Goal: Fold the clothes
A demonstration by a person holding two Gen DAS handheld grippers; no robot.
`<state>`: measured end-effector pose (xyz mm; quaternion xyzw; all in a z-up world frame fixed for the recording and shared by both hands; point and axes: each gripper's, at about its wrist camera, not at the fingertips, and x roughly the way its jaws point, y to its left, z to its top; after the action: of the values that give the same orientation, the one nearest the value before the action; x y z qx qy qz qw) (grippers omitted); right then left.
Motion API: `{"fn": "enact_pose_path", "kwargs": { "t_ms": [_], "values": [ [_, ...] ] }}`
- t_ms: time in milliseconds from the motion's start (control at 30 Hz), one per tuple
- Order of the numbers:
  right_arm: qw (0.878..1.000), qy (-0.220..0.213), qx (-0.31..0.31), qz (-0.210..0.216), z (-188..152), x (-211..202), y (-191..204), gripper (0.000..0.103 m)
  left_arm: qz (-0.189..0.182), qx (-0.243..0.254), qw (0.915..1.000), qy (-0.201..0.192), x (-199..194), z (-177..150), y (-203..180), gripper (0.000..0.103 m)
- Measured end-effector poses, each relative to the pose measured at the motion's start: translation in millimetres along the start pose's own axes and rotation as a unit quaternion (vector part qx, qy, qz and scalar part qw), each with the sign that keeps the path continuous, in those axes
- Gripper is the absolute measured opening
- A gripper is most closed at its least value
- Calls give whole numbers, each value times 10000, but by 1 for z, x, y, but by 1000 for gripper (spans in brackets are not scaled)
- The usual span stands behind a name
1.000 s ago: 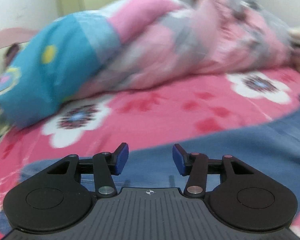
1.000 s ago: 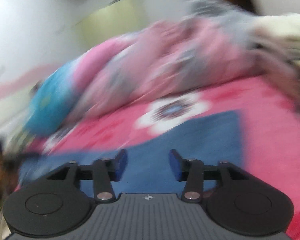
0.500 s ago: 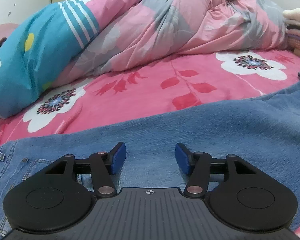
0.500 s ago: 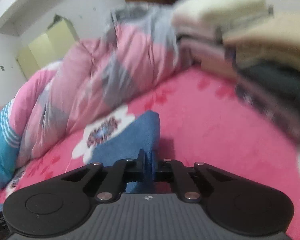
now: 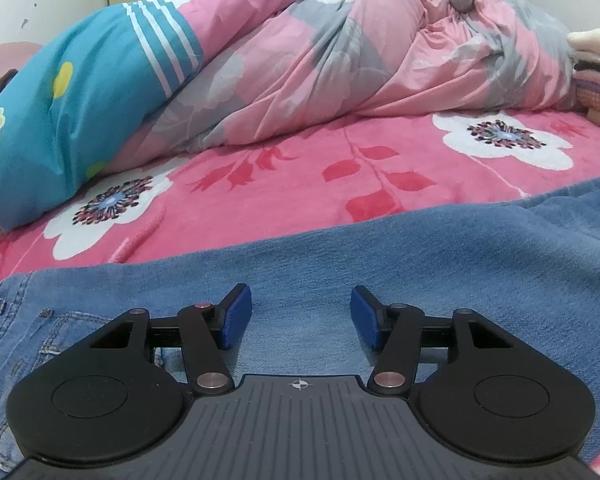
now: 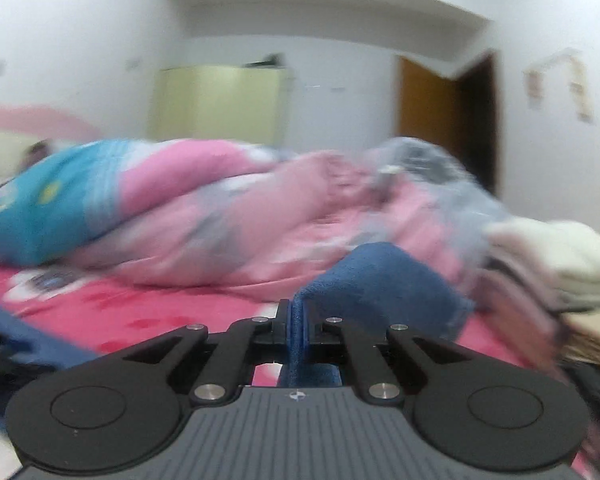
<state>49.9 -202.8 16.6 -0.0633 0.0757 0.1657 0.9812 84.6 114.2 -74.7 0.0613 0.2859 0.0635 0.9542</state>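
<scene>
Pinching lifted jeans (image 6: 380, 284), right gripper (image 6: 298, 330) (left gripper (image 5: 300, 316) spread).

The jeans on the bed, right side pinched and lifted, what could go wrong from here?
1. The right hand-held gripper pinches only a narrow bunch of the jeans; the denim may slip out mid-fold.
2. The left hand-held gripper is open above the denim, pinning nothing, so the whole garment might drag across the bedsheet.
3. The lifted end could brush the stacked clothes close beside it.
</scene>
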Motion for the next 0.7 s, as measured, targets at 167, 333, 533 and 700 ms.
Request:
{"fn": "enact_pose_path", "kwargs": {
  "t_ms": [167,333,533,700],
  "values": [
    [9891,264,-304,1414,-13,-8,75,5,-54,-82,10000,0,0,-1,3,56],
    [9630,664,-709,2515,-32,-15,136,4,-61,-98,9999,4,0,-1,2,56],
    [9433,711,-742,3158,-30,-27,129,29,-61,-101,9999,5,0,0,3,56],
    [9597,1034,751,2501,-17,4,54,39,-57,-104,9999,6,0,0,3,56]
  ]
}}
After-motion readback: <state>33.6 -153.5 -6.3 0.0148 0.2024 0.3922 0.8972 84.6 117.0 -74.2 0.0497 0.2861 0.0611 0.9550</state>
